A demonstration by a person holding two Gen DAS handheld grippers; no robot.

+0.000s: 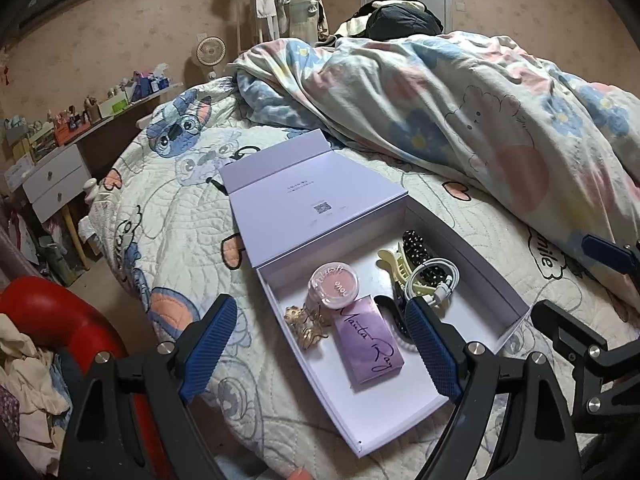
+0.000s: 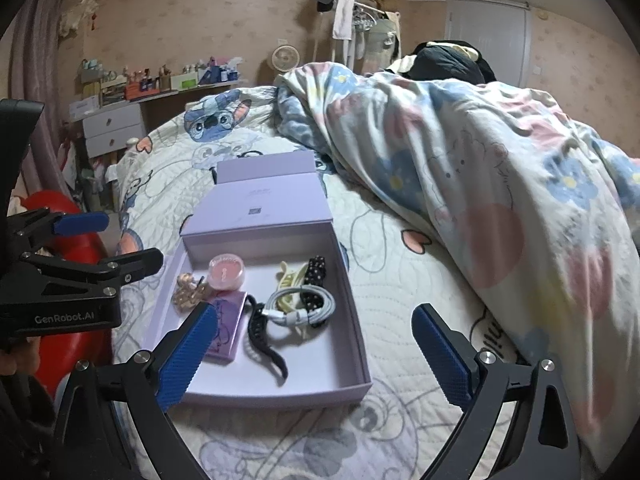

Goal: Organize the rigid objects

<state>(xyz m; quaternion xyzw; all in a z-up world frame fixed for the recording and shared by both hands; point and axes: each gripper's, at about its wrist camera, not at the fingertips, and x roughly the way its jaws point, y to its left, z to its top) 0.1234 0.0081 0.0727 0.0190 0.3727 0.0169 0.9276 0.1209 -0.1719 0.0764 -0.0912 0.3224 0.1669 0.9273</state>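
Observation:
An open lilac box point(image 1: 472, 260) lies on the bed with its lid point(image 1: 304, 188) folded back. Inside are a pink blush pot point(image 1: 333, 286), a purple carton point(image 1: 370, 344), a gold hair clip point(image 1: 306, 326), a yellow claw clip point(image 1: 394, 264), a black dotted clip point(image 1: 418, 248), a coiled white cable point(image 1: 434, 280) and a black clip point(image 2: 264, 336). My left gripper point(image 1: 322, 346) hovers open above the box's near end. My right gripper point(image 2: 314, 356) is open too, over the box's front wall point(image 2: 280, 394), holding nothing. Each gripper shows at the other view's edge.
A rumpled floral duvet point(image 1: 480, 120) is heaped on the right half of the bed. A quilted cartoon bedspread point(image 2: 400, 280) lies around the box. At the left stand a white dresser point(image 1: 56, 184), a cluttered shelf point(image 2: 160, 84) and a red rounded object point(image 1: 52, 312).

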